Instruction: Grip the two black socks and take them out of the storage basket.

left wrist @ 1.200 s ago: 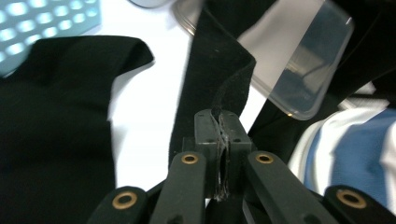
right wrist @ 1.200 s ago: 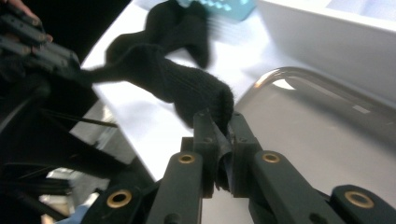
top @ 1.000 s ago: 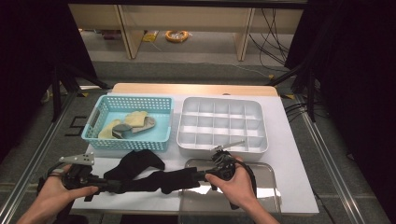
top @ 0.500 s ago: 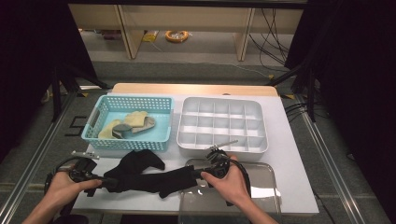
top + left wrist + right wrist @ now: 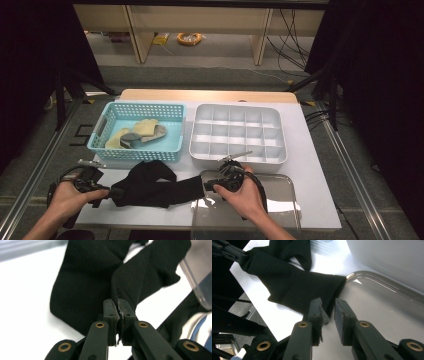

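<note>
- Lower left of the high view: the left gripper is pinched tight on one end of the black sock. In the left gripper view its jaws meet with a fold of cloth squeezed between the pads.
- Lower centre of the high view: the right gripper sits at the sock's other end. Its jaws have just been opening, and in the right gripper view they stand apart with a gap, the ribbed cuff lying just ahead of the tips and not pressed by them.
- My reading: the sock has been stretched out flat and the right end let go; the left end is yet to be released, and folding or stowing seems left to do.
- The sock lies along the front edge of the white table, black, soft and ribbed, partly doubled over near its middle, its right end touching the rim of the clear tray.
- Farther up the frame: the white compartment box holds nothing that I can see, and the blue basket at upper left holds a few more pale and grey pieces.
</note>
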Motion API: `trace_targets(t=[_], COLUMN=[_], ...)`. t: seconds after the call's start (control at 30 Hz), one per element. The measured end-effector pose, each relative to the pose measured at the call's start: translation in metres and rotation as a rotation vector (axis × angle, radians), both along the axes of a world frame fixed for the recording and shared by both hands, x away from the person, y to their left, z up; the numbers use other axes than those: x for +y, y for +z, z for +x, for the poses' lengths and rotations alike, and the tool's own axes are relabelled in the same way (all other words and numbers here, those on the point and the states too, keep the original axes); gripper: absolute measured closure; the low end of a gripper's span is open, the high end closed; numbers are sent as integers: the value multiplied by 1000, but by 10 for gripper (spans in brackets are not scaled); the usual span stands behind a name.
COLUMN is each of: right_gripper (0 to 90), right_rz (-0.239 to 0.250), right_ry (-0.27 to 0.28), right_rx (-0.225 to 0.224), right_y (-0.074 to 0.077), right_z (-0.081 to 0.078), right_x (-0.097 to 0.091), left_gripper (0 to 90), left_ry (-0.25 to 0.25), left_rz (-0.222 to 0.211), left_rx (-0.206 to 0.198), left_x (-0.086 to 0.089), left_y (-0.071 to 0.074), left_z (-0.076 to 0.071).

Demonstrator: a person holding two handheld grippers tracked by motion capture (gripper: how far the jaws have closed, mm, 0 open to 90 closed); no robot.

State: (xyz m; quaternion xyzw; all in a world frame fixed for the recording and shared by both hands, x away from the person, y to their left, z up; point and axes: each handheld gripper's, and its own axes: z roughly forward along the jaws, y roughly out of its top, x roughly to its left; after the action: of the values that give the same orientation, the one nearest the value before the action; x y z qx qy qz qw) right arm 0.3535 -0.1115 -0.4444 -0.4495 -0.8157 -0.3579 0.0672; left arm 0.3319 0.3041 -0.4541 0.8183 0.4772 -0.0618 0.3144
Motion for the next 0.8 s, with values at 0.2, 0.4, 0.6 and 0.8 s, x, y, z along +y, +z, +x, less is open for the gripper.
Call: trace_targets(t=[0.2,0.4,0.6,0.8], right_gripper=[766,766,766,764], right_rz=[-2,5,1,13], right_ry=[-4,-6,-6,-4], right_rx=[-31,-14,-37,-27], right_y=[3,4,5,4], right_z=[-1,-4,-3,-3], right_x=[-1,0,-3,-3], left_gripper=[822,563,541,583], left_ry=[-95,49,132,108], left_rz=[51,55,105,127], left_rx=[27,-123,-123,-32], left_x=[2,19,34,32], left_y=[7,20,7,-14], left_z=[-8,4,23,30])
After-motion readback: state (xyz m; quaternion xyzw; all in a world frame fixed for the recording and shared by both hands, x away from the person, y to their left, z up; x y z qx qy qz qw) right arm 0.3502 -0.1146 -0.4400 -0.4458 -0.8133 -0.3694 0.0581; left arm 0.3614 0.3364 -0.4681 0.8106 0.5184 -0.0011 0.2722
